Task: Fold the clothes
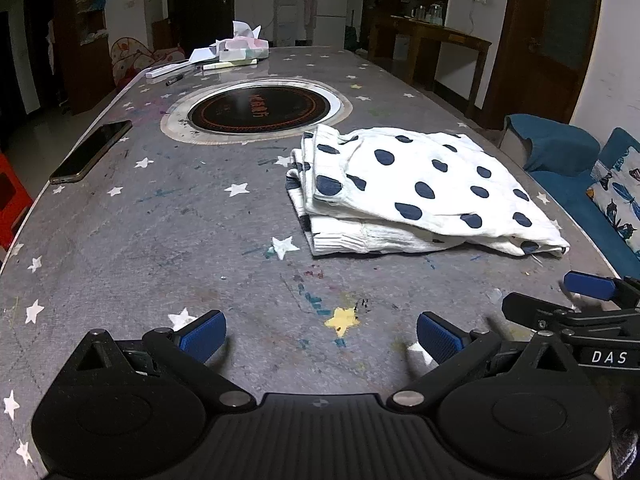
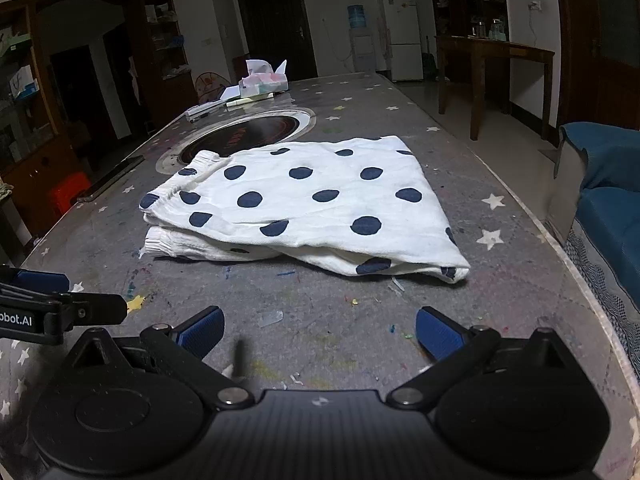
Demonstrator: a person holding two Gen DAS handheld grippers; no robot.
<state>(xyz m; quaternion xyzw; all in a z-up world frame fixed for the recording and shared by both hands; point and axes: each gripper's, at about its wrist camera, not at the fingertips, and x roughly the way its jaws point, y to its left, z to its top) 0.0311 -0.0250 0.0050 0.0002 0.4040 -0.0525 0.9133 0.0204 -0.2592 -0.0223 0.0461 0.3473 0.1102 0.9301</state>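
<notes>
Phone (image 1: pixel 90 153) lies at the far left rim of the grey star-printed tabletop (image 1: pixel 160 232), with the round inset cooktop (image 1: pixel 256 110) further in and a tissue box (image 1: pixel 244 50) with papers at the far end. Nearer, the left gripper (image 1: pixel 320 338) hovers low over bare cloth cover, its jaws spread wide and holding nothing. Right of centre sits the task's thing, a white garment with navy dots (image 2: pixel 308 204), already doubled over itself: the elastic waistband lies toward the cooktop, a ribbed cuff peeks out beneath the top layer, and the folded edge runs along the near side. The right gripper (image 2: pixel 320 334) hangs just short of that near edge, jaws likewise spread and empty. A blue sofa (image 2: pixel 608 184) stands beyond the tabletop's right rim.

By my judgement, one fold is finished and both tools are backed off between steps. A further fold would call for pinching the two corners of one short end and carrying them across to the other, keeping the layers aligned so the lower cuff does not slide out.
</notes>
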